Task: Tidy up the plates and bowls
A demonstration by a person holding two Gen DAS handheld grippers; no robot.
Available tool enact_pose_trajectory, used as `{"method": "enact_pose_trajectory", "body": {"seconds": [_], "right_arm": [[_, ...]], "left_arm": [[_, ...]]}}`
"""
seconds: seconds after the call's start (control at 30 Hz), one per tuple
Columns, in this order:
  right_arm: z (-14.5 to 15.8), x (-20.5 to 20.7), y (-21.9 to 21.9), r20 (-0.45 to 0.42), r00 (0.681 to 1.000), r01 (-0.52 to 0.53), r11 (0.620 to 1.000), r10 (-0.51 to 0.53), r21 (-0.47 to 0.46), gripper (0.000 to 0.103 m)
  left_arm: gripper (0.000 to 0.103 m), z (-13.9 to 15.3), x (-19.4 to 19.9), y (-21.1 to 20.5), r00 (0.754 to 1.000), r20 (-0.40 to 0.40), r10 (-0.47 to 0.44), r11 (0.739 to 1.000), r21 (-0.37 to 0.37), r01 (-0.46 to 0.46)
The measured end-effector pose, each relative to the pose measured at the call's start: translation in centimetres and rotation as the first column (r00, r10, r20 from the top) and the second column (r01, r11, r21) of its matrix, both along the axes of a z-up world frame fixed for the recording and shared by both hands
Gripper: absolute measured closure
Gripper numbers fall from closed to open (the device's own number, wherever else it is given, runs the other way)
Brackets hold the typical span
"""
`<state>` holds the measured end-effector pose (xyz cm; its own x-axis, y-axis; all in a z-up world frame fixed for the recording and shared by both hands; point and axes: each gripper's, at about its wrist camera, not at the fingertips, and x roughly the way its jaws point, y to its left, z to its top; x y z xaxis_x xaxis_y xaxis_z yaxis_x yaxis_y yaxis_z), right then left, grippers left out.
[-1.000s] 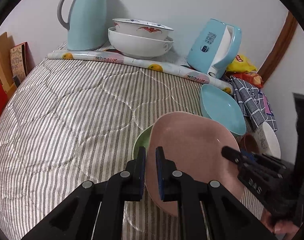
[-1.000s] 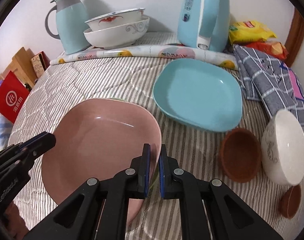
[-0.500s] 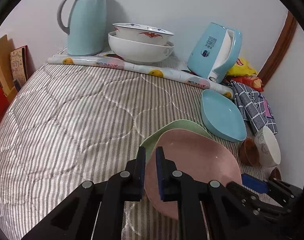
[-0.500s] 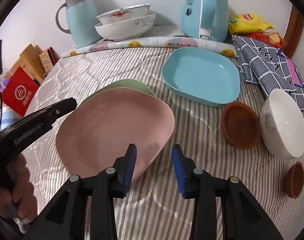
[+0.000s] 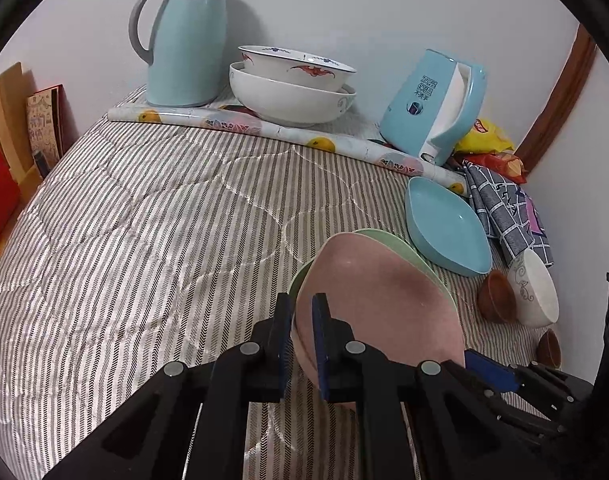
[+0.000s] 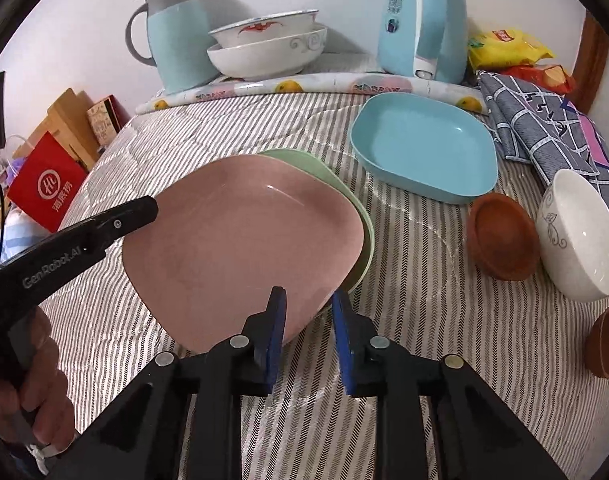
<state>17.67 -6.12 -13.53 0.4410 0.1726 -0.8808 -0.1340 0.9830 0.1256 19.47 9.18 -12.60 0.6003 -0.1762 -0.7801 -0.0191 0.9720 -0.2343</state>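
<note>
Pink plate (image 6: 240, 240) nested in green plate (image 6: 344, 200) — left claw (image 5: 302, 336) pinching pink rim; right claw (image 6: 308, 320) spread, just been closing, nothing gripped.

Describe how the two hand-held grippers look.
Both are black plastic. The left hand-held gripper and right hand-held gripper have two straight fingers with blue pads and round silver rivets. The left one's side carries grey lettering reading GenRobot.AI.
</note>
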Motion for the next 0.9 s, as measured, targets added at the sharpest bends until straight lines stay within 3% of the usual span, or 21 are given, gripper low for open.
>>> {"method": "enact_pose_trajectory", "body": {"seconds": [0.33,0.67,0.8,0.9], "right_arm": [[1.3,-2.2,-0.4,0.020,0.998,-0.063,0.998,0.062,0.025,0.073],[0.9,-2.8,0.0,0.012,0.993,-0.116,0.992,0.116,0.041,0.069],[0.4,-2.3,1.1,0.000,0.991,-0.136,0.990,0.137,0.040,0.069],[0.1,-2.3,2.0,0.001,0.987,-0.162,0.987,0.162,-0.002,0.069]], "left_arm": [[0.089,-1.1,1.0,-0.5,1.000,-0.010,0.007,0.999,-0.032,-0.007],[0.089,-0.9,2.6,-1.0,1.000,-0.022,0.019,1.000,-0.006,-0.019],[0.056,-0.1,2.1,-0.5,0.999,-0.003,0.042,0.999,0.009,-0.042],[0.055,0.6,1.7,-0.3,0.999,0.022,0.044,0.999,0.025,-0.045]]}}
